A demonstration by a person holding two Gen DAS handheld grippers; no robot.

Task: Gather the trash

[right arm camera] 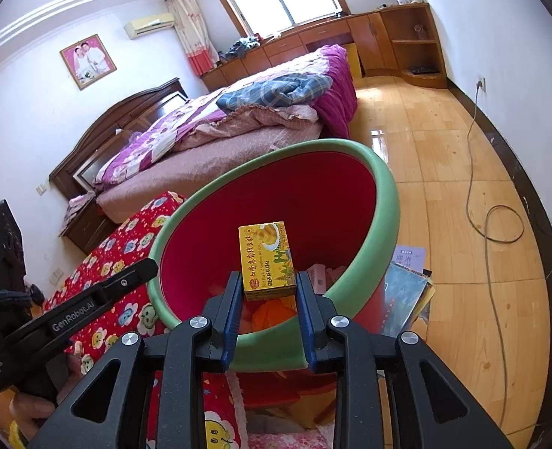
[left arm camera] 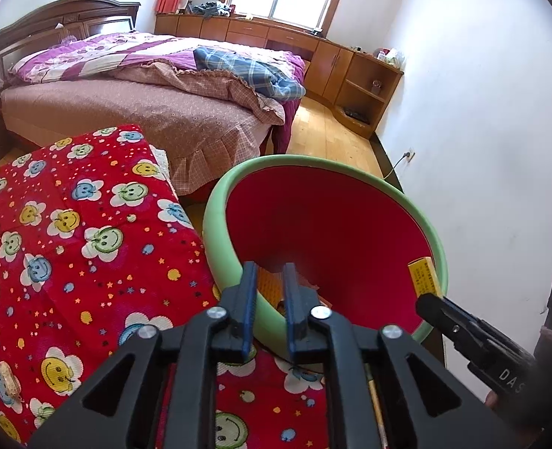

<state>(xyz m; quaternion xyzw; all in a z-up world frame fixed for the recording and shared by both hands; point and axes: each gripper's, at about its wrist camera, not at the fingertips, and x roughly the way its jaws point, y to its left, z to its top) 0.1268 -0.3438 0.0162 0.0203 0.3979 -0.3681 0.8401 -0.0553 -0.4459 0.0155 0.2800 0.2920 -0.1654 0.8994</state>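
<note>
Trash bin [right arm camera: 384, 202], a green-rimmed tub with a red inside, stands tilted beside a low surface draped in a red smiley-flower cloth [left arm camera: 70, 232], at the foot of a bed [left arm camera: 156, 112] in a sunlit bedroom with a wooden floor [right arm camera: 444, 172]. Scraps already lie in its bottom, an orange wrapper among them.

Right gripper [right arm camera: 268, 292] holds a yellow green-bean-cake box [right arm camera: 266, 258] by its lower end, the blue pads clamped on its two sides, the carton standing upright over the bin's mouth and inside the line of the rim. The left wrist view shows the same box [left arm camera: 423, 275] poised just within the far edge.

Left gripper [left arm camera: 270, 288] hovers at the near rim with its jaws slightly apart and, as far as the foreshortened view allows, nothing between them; an orange patch seen through the gap looks to be rubbish already in the bin.

A peanut shell [left arm camera: 10, 378] lies on the cloth at the lower left, apparently the next piece to fetch.

The drop is the step in hand. Done well, it means keeping the box clear of the green rim, parting the pads fully so the carton falls straight, and not nudging the tilted bin.
</note>
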